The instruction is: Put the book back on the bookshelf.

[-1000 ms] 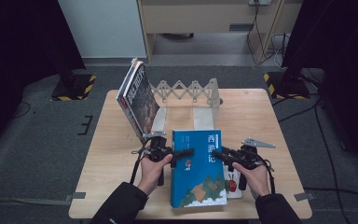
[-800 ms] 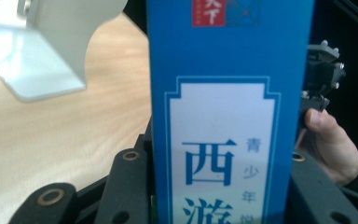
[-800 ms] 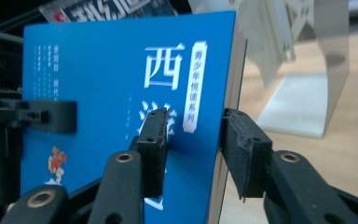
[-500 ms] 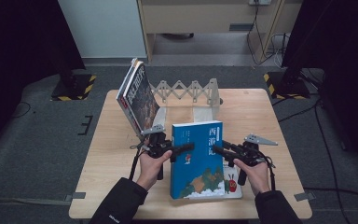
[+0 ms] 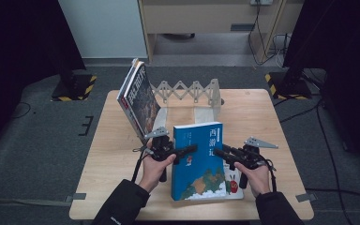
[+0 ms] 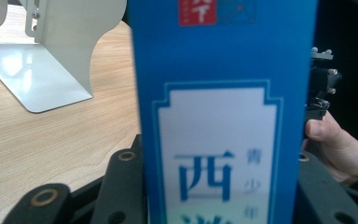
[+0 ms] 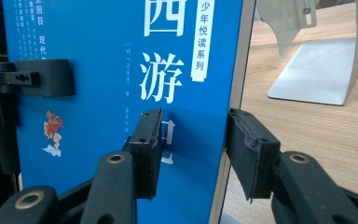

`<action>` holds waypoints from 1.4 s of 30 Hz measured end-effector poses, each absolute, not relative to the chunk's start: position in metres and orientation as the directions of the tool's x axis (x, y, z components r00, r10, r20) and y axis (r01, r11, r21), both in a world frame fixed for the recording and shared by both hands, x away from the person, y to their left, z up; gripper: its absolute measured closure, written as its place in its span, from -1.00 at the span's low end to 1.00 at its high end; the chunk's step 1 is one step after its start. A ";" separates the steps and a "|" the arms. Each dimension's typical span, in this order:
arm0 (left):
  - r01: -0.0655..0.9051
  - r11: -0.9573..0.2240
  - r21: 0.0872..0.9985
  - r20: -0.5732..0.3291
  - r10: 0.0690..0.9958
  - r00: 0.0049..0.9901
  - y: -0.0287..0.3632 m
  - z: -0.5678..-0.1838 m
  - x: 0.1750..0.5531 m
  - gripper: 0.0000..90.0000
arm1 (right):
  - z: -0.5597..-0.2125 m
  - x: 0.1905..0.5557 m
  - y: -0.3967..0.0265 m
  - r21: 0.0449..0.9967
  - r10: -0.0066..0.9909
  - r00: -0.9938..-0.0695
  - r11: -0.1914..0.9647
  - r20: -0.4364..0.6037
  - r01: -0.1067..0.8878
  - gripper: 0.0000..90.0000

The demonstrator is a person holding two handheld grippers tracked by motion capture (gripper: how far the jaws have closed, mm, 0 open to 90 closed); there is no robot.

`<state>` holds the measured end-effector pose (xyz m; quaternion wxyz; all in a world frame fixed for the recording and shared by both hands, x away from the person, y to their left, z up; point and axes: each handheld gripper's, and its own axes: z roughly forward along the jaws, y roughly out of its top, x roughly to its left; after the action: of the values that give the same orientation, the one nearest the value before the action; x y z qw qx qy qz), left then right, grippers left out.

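The blue book (image 5: pixel 200 164) is propped between both hands at the near middle of the table (image 5: pixel 267 112). The left gripper (image 5: pixel 191 150) pinches its left edge. The right gripper (image 5: pixel 221 153) has just been closing on the right edge, its fingers (image 7: pixel 147 149) now pressing cover and back. Each hold is only at an edge, so I'd worry that the heavy book could pivot or slip out. It could also swing into the leaning books (image 5: pixel 139 101) and topple them off the expanding metal bookend rack (image 5: pixel 192 90). The cover reads 西游 in large characters, with 青少年悦读系列 on a small banner; the finer print is too small to read.
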<state>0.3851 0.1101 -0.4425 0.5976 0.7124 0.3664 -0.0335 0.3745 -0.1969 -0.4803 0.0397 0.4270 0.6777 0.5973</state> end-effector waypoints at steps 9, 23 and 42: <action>0.570 -0.017 0.821 -0.493 0.480 0.725 0.105 -0.448 0.386 0.23 | -0.479 0.374 -0.194 0.853 0.617 -0.653 -0.057 0.438 0.518 0.27; 0.623 -0.012 0.782 -0.539 0.487 0.687 0.110 -0.440 0.386 0.34 | -0.482 0.375 -0.194 0.847 0.597 -0.655 -0.081 0.463 0.526 0.01; 0.556 -0.003 0.831 -0.473 0.522 0.710 0.147 -0.391 0.383 0.34 | -0.492 0.379 -0.234 0.826 0.839 -0.489 0.090 0.239 0.557 -0.29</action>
<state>0.3829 0.1472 -0.3913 0.5946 0.7081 0.3806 -0.0143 0.3787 -0.2340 -0.4921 0.1496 0.4828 0.7229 0.4711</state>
